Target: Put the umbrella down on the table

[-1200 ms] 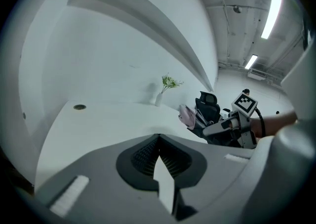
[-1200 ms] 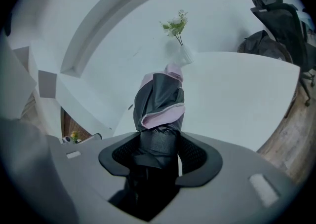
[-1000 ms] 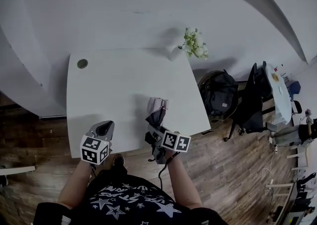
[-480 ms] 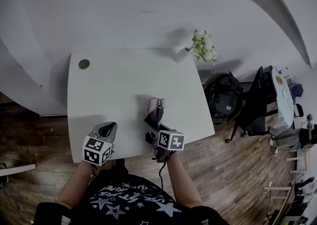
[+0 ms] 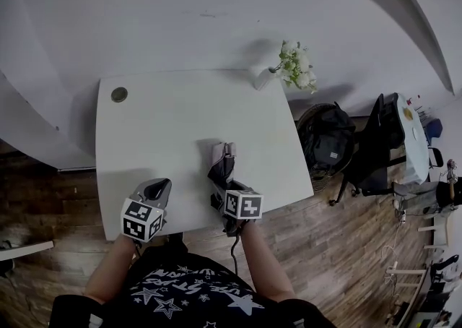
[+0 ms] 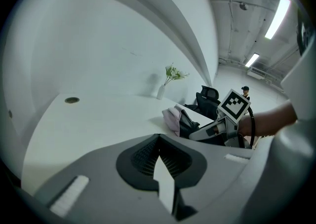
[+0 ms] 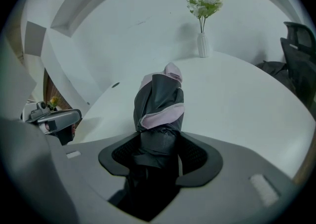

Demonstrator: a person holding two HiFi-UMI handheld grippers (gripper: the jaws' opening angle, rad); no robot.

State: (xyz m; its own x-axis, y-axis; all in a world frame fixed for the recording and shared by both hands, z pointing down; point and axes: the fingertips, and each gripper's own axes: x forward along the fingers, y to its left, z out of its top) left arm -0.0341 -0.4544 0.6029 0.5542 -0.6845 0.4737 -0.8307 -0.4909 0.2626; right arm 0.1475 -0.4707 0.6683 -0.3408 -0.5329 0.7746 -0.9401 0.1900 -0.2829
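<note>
A folded umbrella, dark grey with pale pink folds, points away from me over the white table near its front edge. My right gripper is shut on its near end. In the right gripper view the umbrella runs out from between the black pads of the right gripper. Whether its far end touches the tabletop I cannot tell. My left gripper hovers at the table's front left edge, jaws together with nothing in them. The left gripper view shows the left gripper and the umbrella to its right.
A white vase with white flowers stands at the table's far right corner. A round cable hole is at the far left corner. A dark backpack and an office chair stand on the wooden floor to the right.
My right gripper has rolled and sunk a little with the umbrella, bringing it lower over the table. The left gripper has hardly moved.
</note>
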